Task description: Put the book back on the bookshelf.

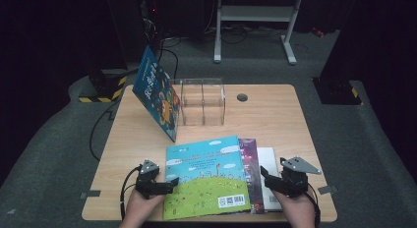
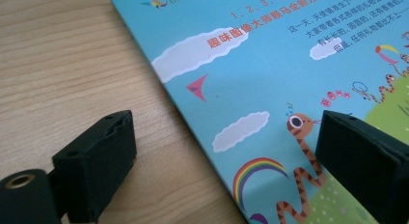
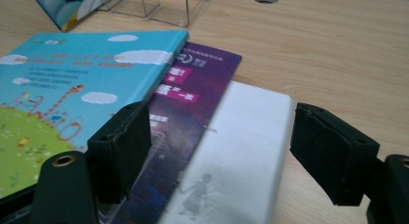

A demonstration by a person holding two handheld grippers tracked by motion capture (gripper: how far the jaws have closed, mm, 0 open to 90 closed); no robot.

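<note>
A sky-blue picture book lies flat at the table's front, on top of a purple book and a white book that stick out to its right. My left gripper is at the blue book's left edge, open. In the left gripper view one jaw of the left gripper is over bare wood and the other over the blue cover. My right gripper stands open at the stack's right side. Seen from the right gripper, the white book lies between the jaws, beside the purple book.
Another blue picture book leans tilted against the left side of a clear acrylic holder at the back of the wooden table. A round cable hole sits right of the holder. A dark floor surrounds the table.
</note>
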